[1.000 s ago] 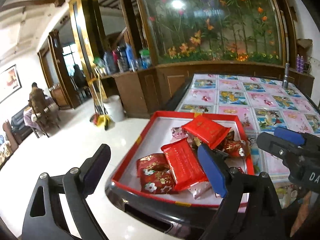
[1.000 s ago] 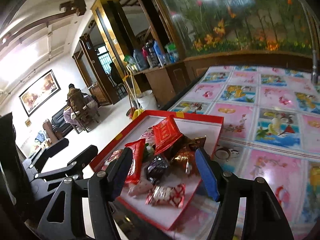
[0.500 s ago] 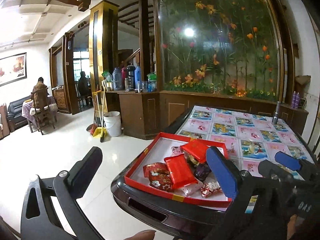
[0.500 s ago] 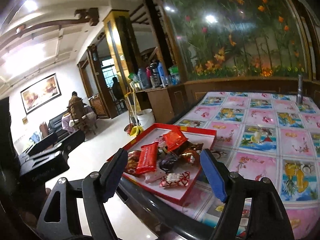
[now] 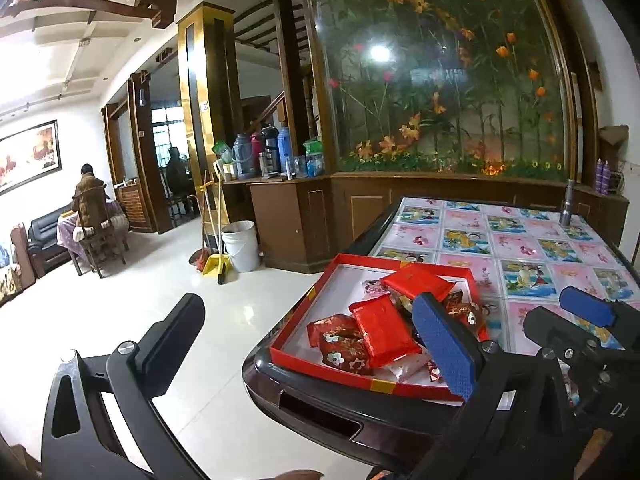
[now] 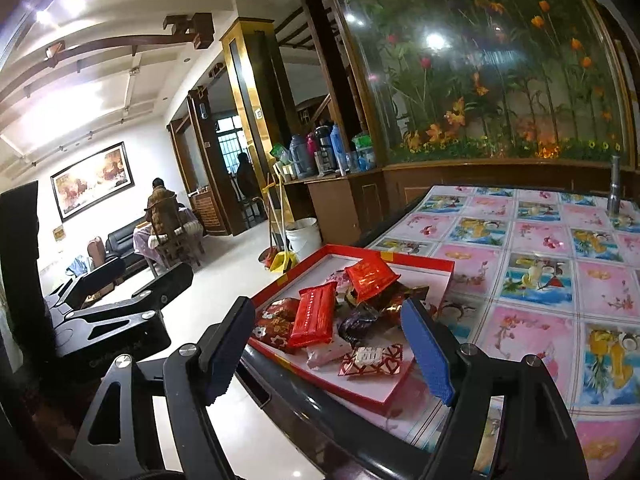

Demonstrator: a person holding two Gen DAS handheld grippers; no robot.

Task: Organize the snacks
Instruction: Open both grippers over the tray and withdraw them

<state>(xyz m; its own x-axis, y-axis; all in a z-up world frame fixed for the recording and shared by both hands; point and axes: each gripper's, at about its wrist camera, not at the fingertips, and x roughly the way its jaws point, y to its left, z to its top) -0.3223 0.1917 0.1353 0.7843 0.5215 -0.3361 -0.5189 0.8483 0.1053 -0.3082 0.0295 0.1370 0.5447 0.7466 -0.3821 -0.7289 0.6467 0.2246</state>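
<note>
A tiled living room with a white floor [image 5: 132, 292], a large glass panel of painted flowers [image 5: 440, 68] above a wooden cabinet [image 5: 360, 212], and a white bucket [image 5: 241, 245] beside a broom and dustpan; a seated person [image 5: 90, 200] appears at a far table. In the foreground stands a dark-rimmed table [image 5: 320, 400] whose top carries a pink-and-blue pictured cloth [image 5: 532, 248]; a metal cylinder [image 5: 568, 204] stands upright near its far edge. A shallow red box tray [image 5: 304, 300] sits at the near corner of the table and holds the snacks: two flat red packets [image 5: 382, 334], one lying over the other items farther back, dark red flowered packets [image 5: 344, 344] at the near left, a dark purple wrapped sweet [image 6: 356, 322], and a small red-and-white patterned packet [image 6: 370, 360] nearest the right gripper. The left gripper [image 5: 308, 332] hangs before the tray with jaws spread to their widest, having just been opening, nothing between them and touching nothing. The right gripper [image 6: 328, 344] likewise hovers short of the tray, jaws wide apart after just opening further, empty, with no pad in contact with any packet.
</note>
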